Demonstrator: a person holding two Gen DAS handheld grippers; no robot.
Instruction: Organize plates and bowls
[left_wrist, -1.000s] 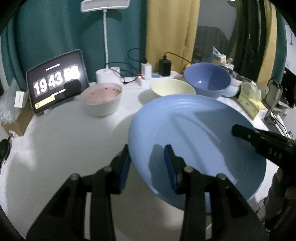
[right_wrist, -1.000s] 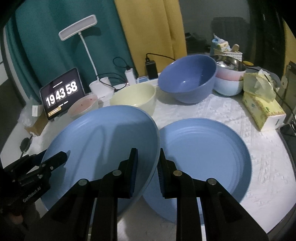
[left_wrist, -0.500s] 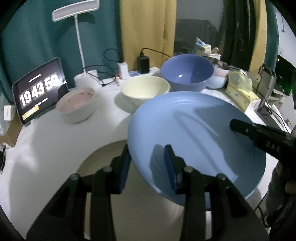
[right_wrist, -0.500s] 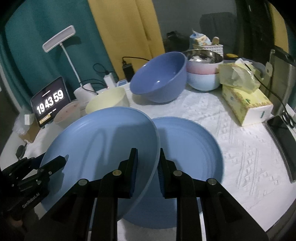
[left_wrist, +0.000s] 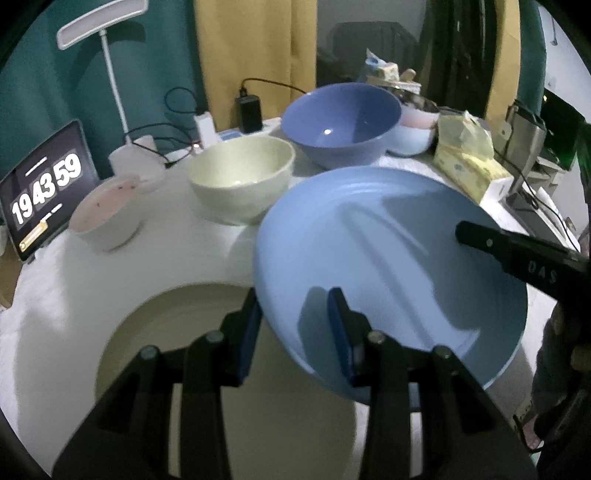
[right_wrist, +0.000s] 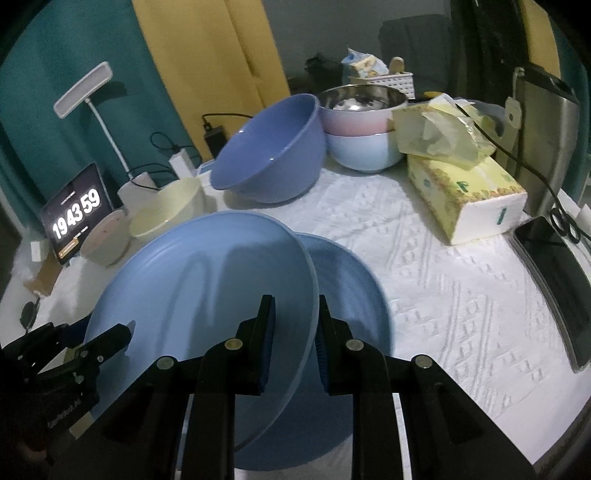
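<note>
This is a room in a home: a table with a white cloth (right_wrist: 424, 266), curtains (right_wrist: 207, 62), a desk lamp (right_wrist: 83, 90), a tissue box (right_wrist: 469, 195) and bowls (right_wrist: 269, 151).

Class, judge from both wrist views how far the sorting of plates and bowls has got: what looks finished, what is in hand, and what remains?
Done: a steel bowl is nested in the pink and pale blue bowls.

In hand: the left claw and right claw grip opposite rims of a blue plate, held tilted over a second blue plate on the table.

Left: setting it down; the cream plate, big blue bowl, cream bowl and speckled bowl sit loose.
</note>
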